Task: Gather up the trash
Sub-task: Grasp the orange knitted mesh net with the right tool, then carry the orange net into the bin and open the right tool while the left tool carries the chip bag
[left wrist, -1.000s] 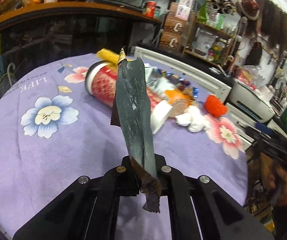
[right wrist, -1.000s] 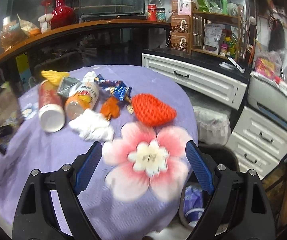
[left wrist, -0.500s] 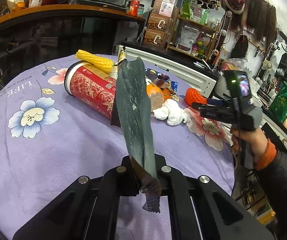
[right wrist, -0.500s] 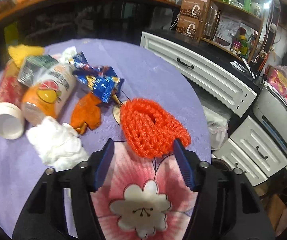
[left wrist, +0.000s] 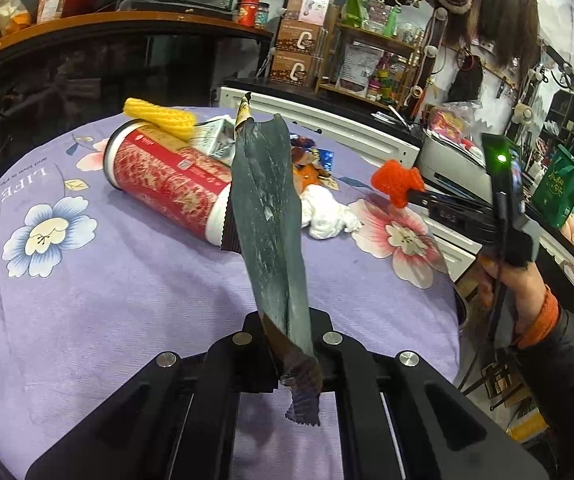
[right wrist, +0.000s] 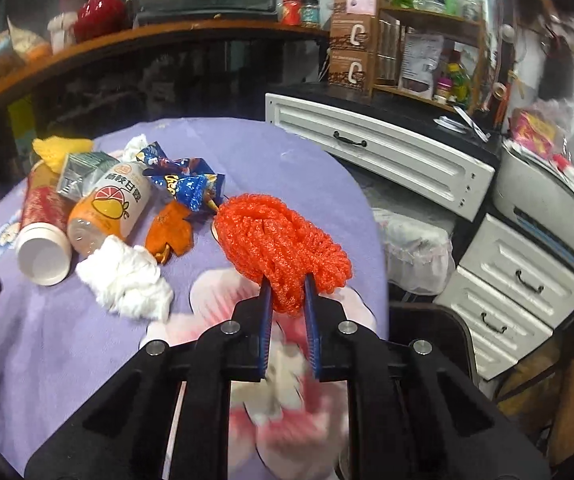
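My left gripper (left wrist: 293, 354) is shut on a dark foil snack wrapper (left wrist: 269, 220) that stands up above the purple flowered tablecloth (left wrist: 87, 280). My right gripper (right wrist: 287, 300) is shut on an orange-red foam net (right wrist: 283, 244) and holds it just above the cloth; it also shows in the left wrist view (left wrist: 397, 182), pinched by the right gripper (left wrist: 417, 196). Trash lies on the table: a red tube can (left wrist: 167, 180), an orange drink bottle (right wrist: 107, 208), a white tissue wad (right wrist: 127, 280), blue wrappers (right wrist: 185, 184), an orange scrap (right wrist: 169, 232), a yellow foam net (left wrist: 159, 118).
A white drawer cabinet (right wrist: 387, 152) stands behind the table's far right edge. A dark bin (right wrist: 435, 332) sits below the table's right edge. A wooden counter (left wrist: 107, 24) runs behind the table. A grey printer (right wrist: 547, 212) is at right.
My right gripper has closed on the orange-red foam net and lifted it slightly off the cloth. My left gripper still holds the dark wrapper and has shifted a little.
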The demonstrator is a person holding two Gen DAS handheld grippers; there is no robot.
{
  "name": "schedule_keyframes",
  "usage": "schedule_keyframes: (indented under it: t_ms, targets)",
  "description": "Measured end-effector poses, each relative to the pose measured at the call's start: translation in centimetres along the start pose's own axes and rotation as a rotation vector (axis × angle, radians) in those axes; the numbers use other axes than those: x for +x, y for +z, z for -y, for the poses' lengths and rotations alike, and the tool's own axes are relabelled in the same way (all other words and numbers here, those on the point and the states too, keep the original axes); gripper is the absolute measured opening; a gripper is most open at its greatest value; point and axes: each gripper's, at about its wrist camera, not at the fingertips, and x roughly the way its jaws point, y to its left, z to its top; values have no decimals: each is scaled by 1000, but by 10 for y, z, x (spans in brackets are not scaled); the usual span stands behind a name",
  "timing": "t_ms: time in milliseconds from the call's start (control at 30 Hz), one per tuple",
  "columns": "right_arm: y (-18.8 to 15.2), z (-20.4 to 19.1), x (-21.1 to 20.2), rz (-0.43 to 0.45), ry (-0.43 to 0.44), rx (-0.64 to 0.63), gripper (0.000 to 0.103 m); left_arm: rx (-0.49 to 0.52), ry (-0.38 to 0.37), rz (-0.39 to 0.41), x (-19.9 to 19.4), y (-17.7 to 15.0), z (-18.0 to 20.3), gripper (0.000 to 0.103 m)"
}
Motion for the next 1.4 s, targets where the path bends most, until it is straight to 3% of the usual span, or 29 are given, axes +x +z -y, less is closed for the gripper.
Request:
schedule_keyframes:
  t_ms: [333,533,867,1133,1233,1300,1400]
  targets:
    - [-50,56,-64,31,-49,79,16,101,-85,-16,9,-1,57,6]
    - [-88,92,-79,-16,-79,136,16,170,-169,-20,22,2,109,6]
    - [-147,140,-28,-179,-90,275,16,269,-307,-72,55,3,190,6]
    - [-177,160,21,-265,-109,340,17,314,-303,-155,88,-11,218,6]
    - [-180,165,26,-258,-107,355,30,334,-295,-181,98,-17,226,6]
    - [-181,168,27,-249,-113,371,56,344,-291,-197,106,-20,231,6]
    - [-182,172,23,-226,-130,378,59,354,-292,-225,118,-24,238,6]
